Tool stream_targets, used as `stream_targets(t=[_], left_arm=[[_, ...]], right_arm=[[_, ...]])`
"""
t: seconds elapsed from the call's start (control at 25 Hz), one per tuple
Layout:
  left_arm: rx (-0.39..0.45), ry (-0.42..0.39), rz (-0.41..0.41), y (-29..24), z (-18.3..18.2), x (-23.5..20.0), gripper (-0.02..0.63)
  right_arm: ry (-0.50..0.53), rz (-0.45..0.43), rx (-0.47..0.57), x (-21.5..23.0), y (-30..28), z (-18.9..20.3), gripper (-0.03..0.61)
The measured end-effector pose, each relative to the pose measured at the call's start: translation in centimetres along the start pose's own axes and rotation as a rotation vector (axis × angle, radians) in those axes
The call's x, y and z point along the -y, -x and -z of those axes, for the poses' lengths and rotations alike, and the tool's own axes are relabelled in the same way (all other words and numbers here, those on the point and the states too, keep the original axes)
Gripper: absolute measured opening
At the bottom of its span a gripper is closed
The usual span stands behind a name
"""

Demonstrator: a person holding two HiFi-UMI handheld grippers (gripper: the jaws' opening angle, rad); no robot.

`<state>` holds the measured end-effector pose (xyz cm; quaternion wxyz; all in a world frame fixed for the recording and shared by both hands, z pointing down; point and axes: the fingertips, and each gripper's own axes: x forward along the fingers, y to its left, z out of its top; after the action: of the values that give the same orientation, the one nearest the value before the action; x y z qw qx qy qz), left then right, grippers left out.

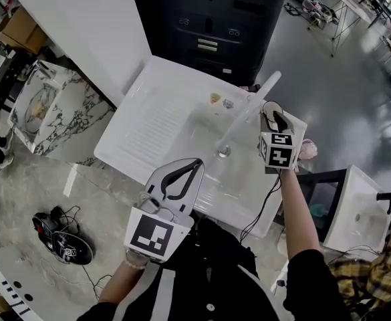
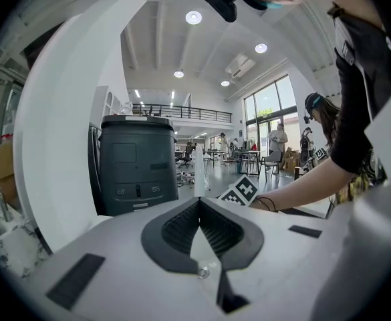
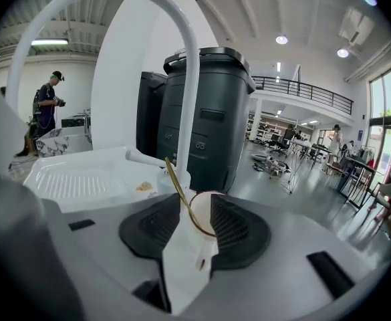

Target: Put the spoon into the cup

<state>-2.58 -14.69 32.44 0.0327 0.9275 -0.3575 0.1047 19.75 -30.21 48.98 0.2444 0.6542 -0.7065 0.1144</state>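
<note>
Right tongs (image 3: pixel 196 204) released around white brown-rimmed cup (image 3: pixel 200 215). Thin gold spoon (image 3: pixel 175 179) leans toward ten o'clock, likely light, stiff, slippery: pinch mid-handle. Left tongs (image 2: pixel 198 204) clenched, empty.

Sink (image 1: pixel 162 119) glossy white; spoon (image 3: pixel 175 182) shiny gold metal; cup (image 3: pixel 204 212) clear glass.

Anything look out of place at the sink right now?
Only a small yellowish scrap lying on the sink ledge near the faucet. The spoon leans in the cup; nothing looks spilled.
</note>
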Motion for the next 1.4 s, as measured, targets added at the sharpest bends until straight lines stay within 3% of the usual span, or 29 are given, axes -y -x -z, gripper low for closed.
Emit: stream_targets(t=[0.36, 0.48, 0.68, 0.88, 1.04, 1.4], left_arm=[[0.015, -0.015, 0.044, -0.9, -0.5, 0.9, -0.003], [0.018, -0.017, 0.057, -1.1, -0.6, 1.1, -0.003], [0.022, -0.019, 0.083, -1.8, -0.7, 1.2, -0.003], [0.030, -0.025, 0.126, -3.0, -1.1, 2.1, -0.003], [0.036, -0.036, 0.162, -4.0, -1.5, 2.8, -0.003], [0.054, -0.053, 0.226, -5.7, -2.4, 4.0, -0.003]], right_arm=[[-0.063, -0.052, 0.028, -1.8, 2.5, 0.2, 0.129], [-0.130, -0.048, 0.054, -1.8, 3.6, 0.2, 0.127], [-0.146, -0.042, 0.099, -1.9, 5.9, -0.4, 0.122], [-0.185, 0.012, 0.161, -0.9, 9.0, -1.4, 0.015], [-0.240, 0.017, 0.198, -0.5, 11.3, -2.2, 0.002], [-0.181, 0.092, 0.278, -0.1, 16.7, -3.5, 0.002]])
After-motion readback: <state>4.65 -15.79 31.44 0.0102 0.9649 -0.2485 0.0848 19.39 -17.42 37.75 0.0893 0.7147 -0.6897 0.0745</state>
